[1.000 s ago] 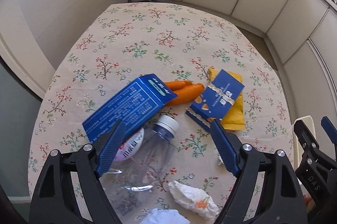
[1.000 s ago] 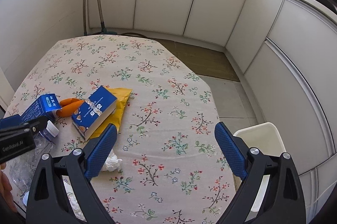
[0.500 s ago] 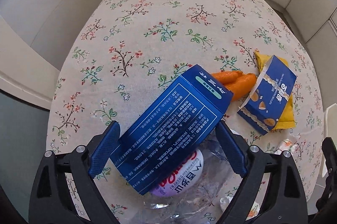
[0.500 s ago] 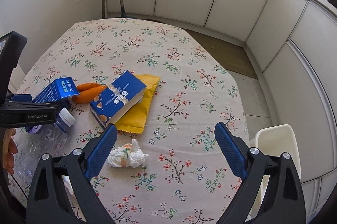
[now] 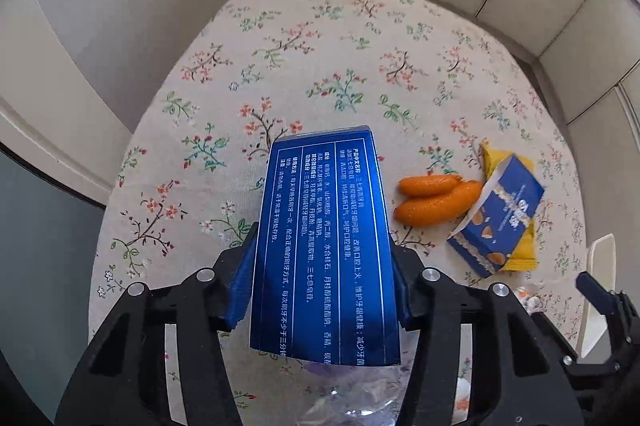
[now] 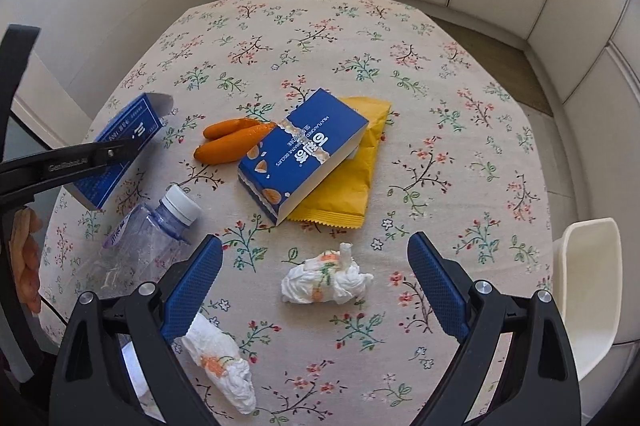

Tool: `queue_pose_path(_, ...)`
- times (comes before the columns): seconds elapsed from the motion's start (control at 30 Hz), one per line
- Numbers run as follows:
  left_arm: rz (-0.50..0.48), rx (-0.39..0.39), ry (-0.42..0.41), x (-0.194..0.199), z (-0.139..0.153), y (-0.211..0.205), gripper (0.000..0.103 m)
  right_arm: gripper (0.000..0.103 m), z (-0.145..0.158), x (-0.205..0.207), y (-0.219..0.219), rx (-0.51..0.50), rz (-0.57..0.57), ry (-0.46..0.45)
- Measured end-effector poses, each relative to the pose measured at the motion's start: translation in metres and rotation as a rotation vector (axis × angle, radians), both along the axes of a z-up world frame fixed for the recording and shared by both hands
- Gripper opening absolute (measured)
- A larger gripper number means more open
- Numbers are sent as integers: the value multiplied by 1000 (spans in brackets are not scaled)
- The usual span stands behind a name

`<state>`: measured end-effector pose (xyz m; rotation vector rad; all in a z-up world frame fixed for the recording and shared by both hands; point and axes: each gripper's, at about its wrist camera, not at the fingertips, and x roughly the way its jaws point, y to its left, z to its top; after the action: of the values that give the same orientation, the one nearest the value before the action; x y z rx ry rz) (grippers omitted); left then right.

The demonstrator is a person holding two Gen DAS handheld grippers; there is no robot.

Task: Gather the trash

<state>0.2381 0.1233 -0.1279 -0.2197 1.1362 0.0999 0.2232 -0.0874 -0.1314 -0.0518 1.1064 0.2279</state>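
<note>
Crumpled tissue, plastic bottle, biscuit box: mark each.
Crumpled tissue (image 6: 326,280), right wrist view, on its middle folds.
Plastic bottle (image 6: 180,204), right wrist view, on its white cap.
Biscuit box (image 6: 304,152), right wrist view, on its printed top.

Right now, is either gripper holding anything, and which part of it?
The left gripper, whose jaws have just been closing, clamps the long blue cardboard box by its two long sides, near one end. The right gripper is open and holds nothing.
</note>
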Motion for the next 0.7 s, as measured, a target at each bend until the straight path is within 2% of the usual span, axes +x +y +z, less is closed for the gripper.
queue_pose_path(0.17, -9, -51, -139, -19, 45, -7, 51, 91, -8, 27, -18, 133, -130, 74)
queue_pose_path(0.27, -8, -81, -177, -21, 55, -9, 51, 91, -20, 47, -30, 222, -232, 137)
queue_pose_path(0.43, -10, -103, -169, -18, 52, -12, 52, 91, -32, 64, -20, 277, -288, 166)
queue_pose_path(0.53, -6, -112, -156, -19, 49, -9, 52, 91, -42, 70, -11, 274, -312, 192)
queue_pose_path(0.7, 3, -128, -138, -18, 43, 1, 52, 75, -56, 78, -1, 255, -326, 212)
